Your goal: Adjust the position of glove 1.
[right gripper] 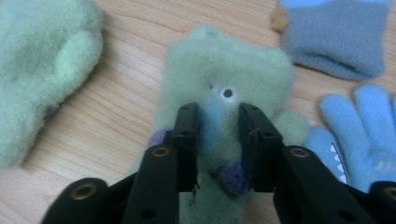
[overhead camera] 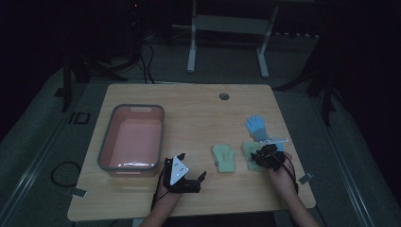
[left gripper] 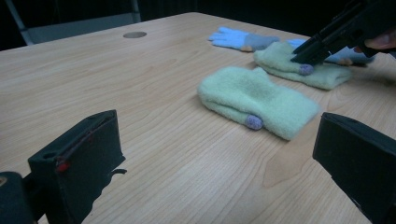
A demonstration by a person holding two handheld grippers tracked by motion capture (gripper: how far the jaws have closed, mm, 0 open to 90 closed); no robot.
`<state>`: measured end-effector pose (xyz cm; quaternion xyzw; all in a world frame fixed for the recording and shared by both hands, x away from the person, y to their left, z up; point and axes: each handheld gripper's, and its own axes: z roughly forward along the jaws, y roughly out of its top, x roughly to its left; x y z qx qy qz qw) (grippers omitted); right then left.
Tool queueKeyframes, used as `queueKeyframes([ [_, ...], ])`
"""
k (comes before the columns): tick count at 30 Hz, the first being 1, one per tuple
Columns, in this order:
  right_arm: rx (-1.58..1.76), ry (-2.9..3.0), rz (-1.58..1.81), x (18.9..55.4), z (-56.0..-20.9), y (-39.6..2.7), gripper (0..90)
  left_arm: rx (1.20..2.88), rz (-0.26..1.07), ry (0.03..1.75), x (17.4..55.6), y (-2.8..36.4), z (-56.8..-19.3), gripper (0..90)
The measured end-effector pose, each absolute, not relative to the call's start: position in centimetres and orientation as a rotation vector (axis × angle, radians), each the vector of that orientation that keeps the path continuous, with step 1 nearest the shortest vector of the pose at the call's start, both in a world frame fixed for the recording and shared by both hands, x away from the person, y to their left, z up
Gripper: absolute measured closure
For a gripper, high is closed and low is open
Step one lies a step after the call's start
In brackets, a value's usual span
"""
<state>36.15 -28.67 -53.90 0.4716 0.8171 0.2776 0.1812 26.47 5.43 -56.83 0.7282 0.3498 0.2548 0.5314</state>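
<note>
Between the right tongs (right gripper: 217, 140), green mitten (right gripper: 224, 70) pinched in narrow jaws, left tongs (left gripper: 215, 158) wide, empty, well apart.

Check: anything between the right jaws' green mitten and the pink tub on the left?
Yes. The right gripper pinches the green mitten. On the way left to the pink tub lie the second green mitten and, nearer the tub, the left gripper resting open on the table. Lifting over both should clear them.
</note>
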Motion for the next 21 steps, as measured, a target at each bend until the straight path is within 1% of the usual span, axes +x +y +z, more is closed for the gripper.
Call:
queueKeyframes([
  [2,1.343,2.312,0.787,36.1,-53.9,-28.6,76.8,1.737,0.608,0.834,26.5,5.4,-56.8,1.5],
  [8,1.36,2.304,0.787,36.0,-53.7,-28.5,82.5,1.736,0.61,0.835,26.5,5.4,-56.8,1.6],
  [12,1.37,2.301,0.796,35.9,-53.1,-28.7,83.6,1.736,0.608,0.836,26.5,5.4,-56.8,1.6],
  [21,1.318,2.246,0.875,35.5,-49.0,-28.3,83.6,1.739,0.611,0.835,26.5,5.4,-56.8,1.6],
])
